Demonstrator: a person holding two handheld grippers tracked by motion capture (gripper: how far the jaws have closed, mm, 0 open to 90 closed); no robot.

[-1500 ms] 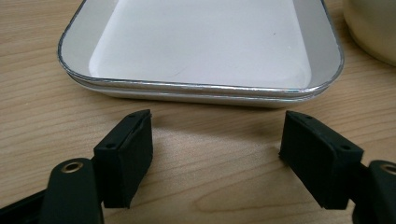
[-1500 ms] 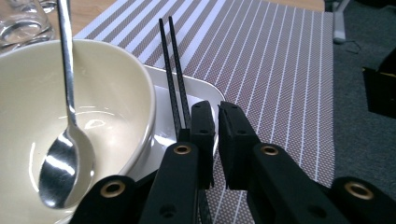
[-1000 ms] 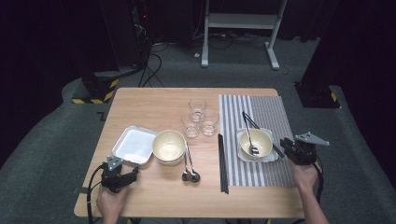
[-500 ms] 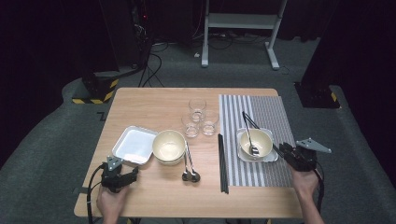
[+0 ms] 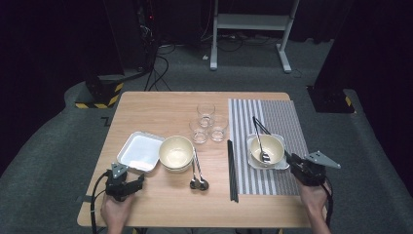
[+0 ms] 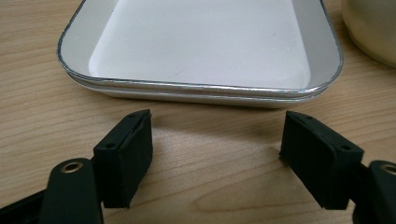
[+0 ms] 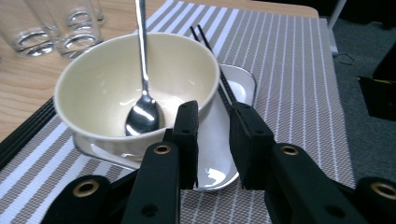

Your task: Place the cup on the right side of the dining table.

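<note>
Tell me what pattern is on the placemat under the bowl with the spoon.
Grey and white stripes on the woven placemat, clearest in the right gripper view.

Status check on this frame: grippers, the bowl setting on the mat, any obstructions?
Left gripper open, short of white tray. Right gripper jaws just opening, nothing gripped, at bowl with spoon. Chopsticks lean alongside.

Two black grippers (image 5: 127, 185) (image 5: 298, 166) with brass-ringed screw holes, square pads, grey three-cornered plates, trailing black cables.
</note>
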